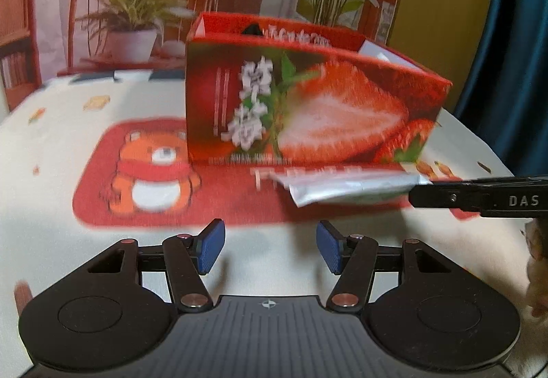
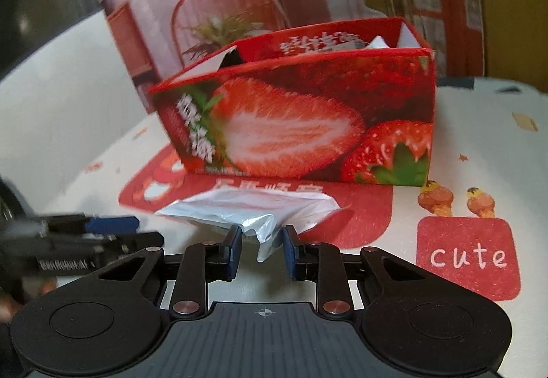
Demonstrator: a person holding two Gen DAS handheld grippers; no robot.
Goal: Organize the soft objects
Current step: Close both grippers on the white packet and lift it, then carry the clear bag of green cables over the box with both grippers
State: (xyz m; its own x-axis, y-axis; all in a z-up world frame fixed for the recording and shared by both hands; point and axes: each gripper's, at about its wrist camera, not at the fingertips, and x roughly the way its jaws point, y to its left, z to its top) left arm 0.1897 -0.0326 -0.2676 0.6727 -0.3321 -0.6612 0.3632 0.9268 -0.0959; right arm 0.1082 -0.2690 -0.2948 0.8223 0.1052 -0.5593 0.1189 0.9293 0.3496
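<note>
Warm indoor light, medium bright, reddish cast overall. Both views have heavy fisheye bend: the white printed tablecloth curves away at the edges, corners go dark. Left wrist view: motion smear on the red strawberry-print cardboard box, lettering unreadable; the red bear-print mat is soft too. The black two-finger left gripper stays sharp and throws soft shadows just behind its blue pads, so light comes from above and front. Right wrist view: box is blurred, background backdrop is out of focus. The crinkled silver foil pouch shows mild glare, near blown out on top.
</note>
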